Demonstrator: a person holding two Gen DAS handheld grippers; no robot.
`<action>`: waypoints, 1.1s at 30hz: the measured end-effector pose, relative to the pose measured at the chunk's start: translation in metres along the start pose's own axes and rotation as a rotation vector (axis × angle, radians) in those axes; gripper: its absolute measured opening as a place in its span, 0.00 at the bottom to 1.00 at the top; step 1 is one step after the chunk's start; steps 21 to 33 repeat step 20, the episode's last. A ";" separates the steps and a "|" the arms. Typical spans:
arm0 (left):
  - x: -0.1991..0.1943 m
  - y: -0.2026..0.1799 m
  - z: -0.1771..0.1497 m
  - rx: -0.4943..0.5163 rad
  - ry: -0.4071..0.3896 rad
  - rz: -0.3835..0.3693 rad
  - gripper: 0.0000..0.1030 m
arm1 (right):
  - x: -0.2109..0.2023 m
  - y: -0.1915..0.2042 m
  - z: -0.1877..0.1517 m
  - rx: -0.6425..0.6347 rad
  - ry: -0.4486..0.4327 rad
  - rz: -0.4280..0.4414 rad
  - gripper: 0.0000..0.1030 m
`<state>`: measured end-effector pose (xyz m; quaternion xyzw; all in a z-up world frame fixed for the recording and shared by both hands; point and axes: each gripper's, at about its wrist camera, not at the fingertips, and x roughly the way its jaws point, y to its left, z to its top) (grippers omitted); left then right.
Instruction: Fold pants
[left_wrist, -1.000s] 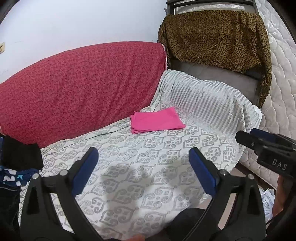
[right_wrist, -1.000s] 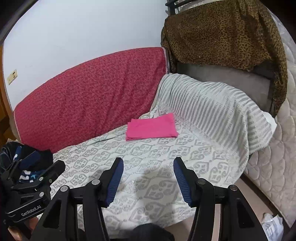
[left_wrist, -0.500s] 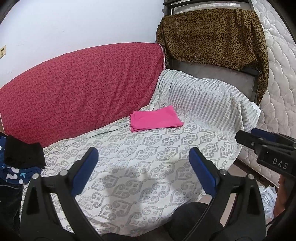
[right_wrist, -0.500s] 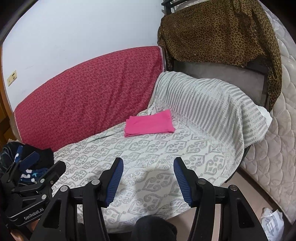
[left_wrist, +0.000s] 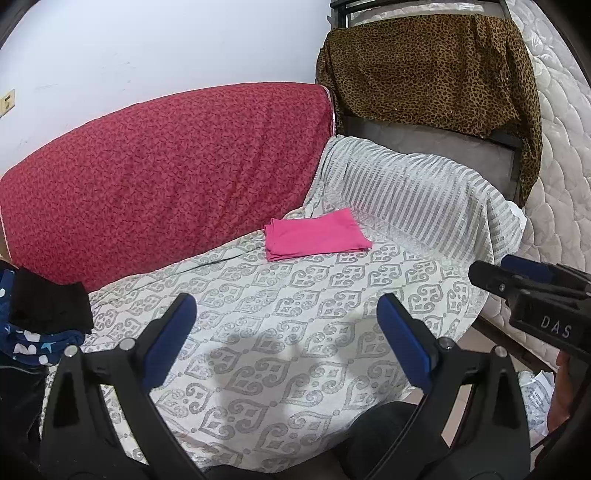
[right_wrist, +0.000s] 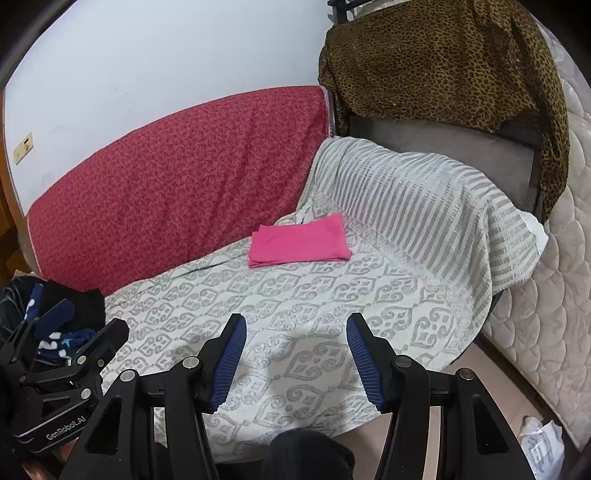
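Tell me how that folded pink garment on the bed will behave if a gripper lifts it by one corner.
The pink garment is thin cloth in flat layers, so it would likely droop and come unfolded rather than lift as a slab. It looks light for its spread. Pushed across the patterned bedspread, it would probably bunch up rather than slide cleanly.

Ahead of the tongs lies a bed (left_wrist: 280, 325) under a pale cover printed with grey scroll motifs. Beyond it, a red patterned mattress (left_wrist: 166, 177) leans against a plain white wall (left_wrist: 147, 48). Far right of the tongs, a grey-and-white striped cloth (right_wrist: 424, 206) drapes over a raised end, with a leopard-print cloth (left_wrist: 436, 70) hanging on a dark metal frame above. A quilted white mattress (right_wrist: 535, 314) stands at the right edge, over tiled floor (right_wrist: 461, 369).
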<state>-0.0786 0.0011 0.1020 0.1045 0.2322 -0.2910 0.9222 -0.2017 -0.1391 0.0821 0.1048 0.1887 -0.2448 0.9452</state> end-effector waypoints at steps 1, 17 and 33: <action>0.001 0.000 0.000 0.002 0.001 0.000 0.95 | 0.001 0.001 0.000 -0.002 0.000 -0.002 0.56; 0.003 0.000 -0.002 0.003 0.009 -0.003 0.95 | 0.006 0.001 0.000 -0.017 0.013 -0.010 0.56; 0.002 0.000 -0.001 0.005 0.005 -0.005 0.95 | 0.004 0.003 0.001 -0.026 0.006 -0.016 0.56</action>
